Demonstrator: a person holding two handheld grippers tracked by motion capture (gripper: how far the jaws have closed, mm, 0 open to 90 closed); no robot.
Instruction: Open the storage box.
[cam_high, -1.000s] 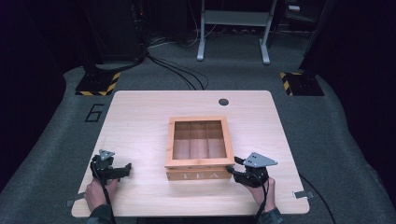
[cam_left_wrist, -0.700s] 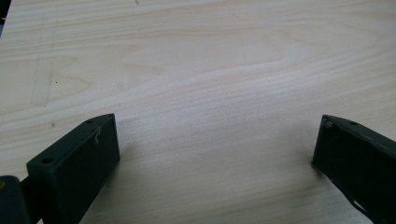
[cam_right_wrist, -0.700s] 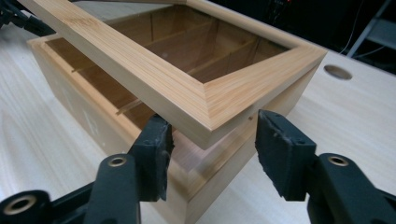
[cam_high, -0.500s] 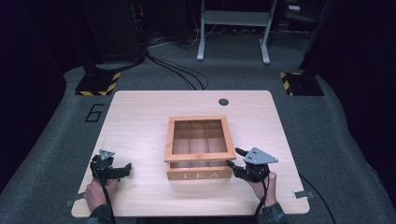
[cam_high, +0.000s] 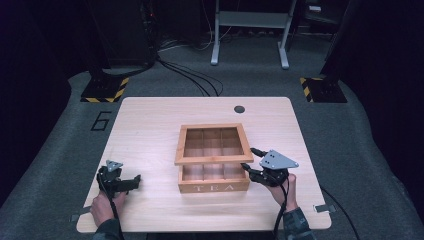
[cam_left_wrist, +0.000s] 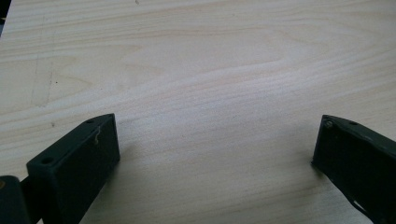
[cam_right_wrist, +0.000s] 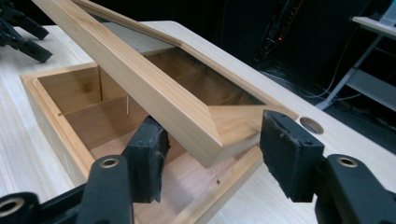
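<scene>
The right gripper (cam_right_wrist: 212, 161) has just been widening its jaws; they straddle the front corner of the lid (cam_right_wrist: 140, 88), one pad (cam_right_wrist: 149, 149) under the frame, so I'd keep lifting slowly from beneath. The tea box (cam_high: 214, 175) sits mid-table, lid half raised. The left gripper (cam_high: 131, 182) rests open on the table (cam_left_wrist: 210, 70) — bare grain between its jaws.

In the right gripper view the lifted lid (cam_right_wrist: 154, 88) runs out past the top-left edge, and it hides much of the tea box's (cam_right_wrist: 51, 119) compartments. Whether the right tongs' (cam_right_wrist: 212, 154) pads touch the lid's corner cannot be told. In the left gripper view the left tongs' (cam_left_wrist: 215, 154) jaws are cut off at the bottom.
</scene>
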